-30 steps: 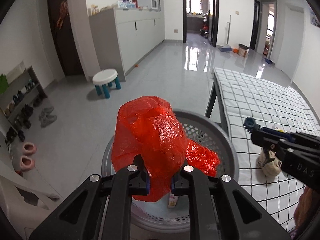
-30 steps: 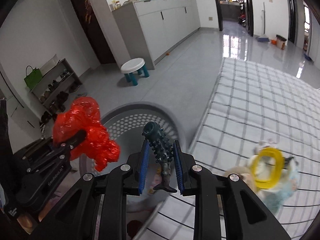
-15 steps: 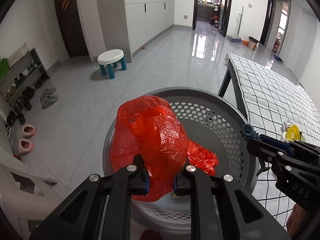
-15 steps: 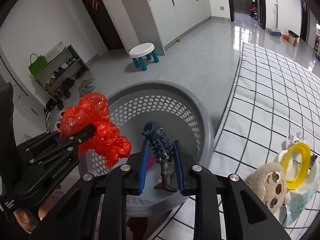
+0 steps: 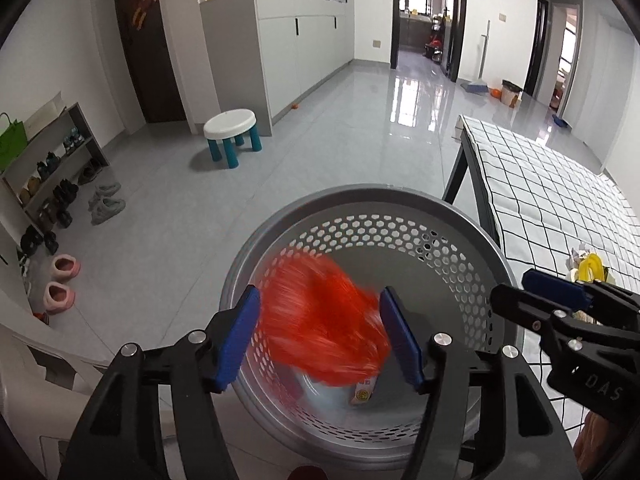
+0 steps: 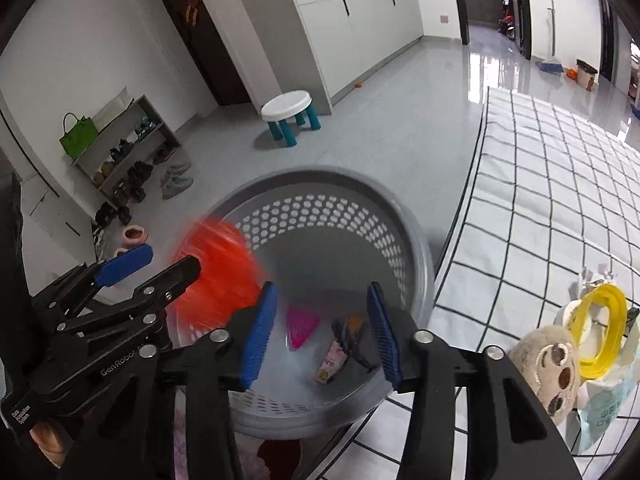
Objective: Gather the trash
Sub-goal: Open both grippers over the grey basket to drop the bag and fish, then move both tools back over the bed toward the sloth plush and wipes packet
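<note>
Left gripper (image 5: 320, 334), right gripper (image 6: 322, 334): jaws just opened, angled down, nothing gripped.

"GenRobot" on left tool (image 6: 156, 264); "DAS" on right tool (image 5: 536, 300)

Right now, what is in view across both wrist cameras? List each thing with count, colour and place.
perforated plastic basket: one, grey, on the floor beside the table.
crumpled plastic bag: one, red, blurred, over the basket's inside.
small carton: one, pale, on the basket bottom.
small fan-shaped piece: one, pink, basket bottom.
checked tablecloth: one, white with black lines, on the table.
sloth plush toy: one, beige, table edge.
plastic ring: one, yellow, beside the plush.
child's stool: one, white with teal legs, floor.
left gripper: open.
right gripper: open.
</note>
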Tool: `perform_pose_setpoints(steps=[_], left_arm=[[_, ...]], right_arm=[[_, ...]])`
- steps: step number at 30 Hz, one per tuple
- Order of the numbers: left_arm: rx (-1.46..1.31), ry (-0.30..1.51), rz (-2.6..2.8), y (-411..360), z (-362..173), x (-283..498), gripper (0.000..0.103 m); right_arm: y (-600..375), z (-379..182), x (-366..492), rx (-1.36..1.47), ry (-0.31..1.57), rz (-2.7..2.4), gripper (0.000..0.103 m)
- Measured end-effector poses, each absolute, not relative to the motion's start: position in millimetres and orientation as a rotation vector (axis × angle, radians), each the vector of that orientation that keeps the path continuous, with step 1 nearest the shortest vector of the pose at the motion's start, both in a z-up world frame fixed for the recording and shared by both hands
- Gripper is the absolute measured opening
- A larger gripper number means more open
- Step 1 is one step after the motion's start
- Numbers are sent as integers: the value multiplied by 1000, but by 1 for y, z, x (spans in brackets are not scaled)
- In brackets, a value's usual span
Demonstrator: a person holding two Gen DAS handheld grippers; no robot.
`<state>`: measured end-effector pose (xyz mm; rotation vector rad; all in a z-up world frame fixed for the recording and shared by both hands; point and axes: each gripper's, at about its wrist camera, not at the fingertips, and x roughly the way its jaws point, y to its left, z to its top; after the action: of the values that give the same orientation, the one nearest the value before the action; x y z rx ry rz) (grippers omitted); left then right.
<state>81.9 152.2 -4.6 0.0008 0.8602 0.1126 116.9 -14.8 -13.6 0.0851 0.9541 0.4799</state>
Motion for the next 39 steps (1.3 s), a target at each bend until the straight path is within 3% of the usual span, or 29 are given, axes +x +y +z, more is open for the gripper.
perform_pose_setpoints(steps=[17,24,26,39], left_arm=[[10,852,168,157,-3,82,80],[-8,841,184,162,0,81,96],[-12,841,184,164,0,82,96],[-7,821,183,163,4,78,97]], right_arm=[[-15,-16,111,68,943,456,45],[-18,-17,111,57,940,439,47],[-19,-17,110,54,937,432,53],[-27,-14,100,25,901,364,59]])
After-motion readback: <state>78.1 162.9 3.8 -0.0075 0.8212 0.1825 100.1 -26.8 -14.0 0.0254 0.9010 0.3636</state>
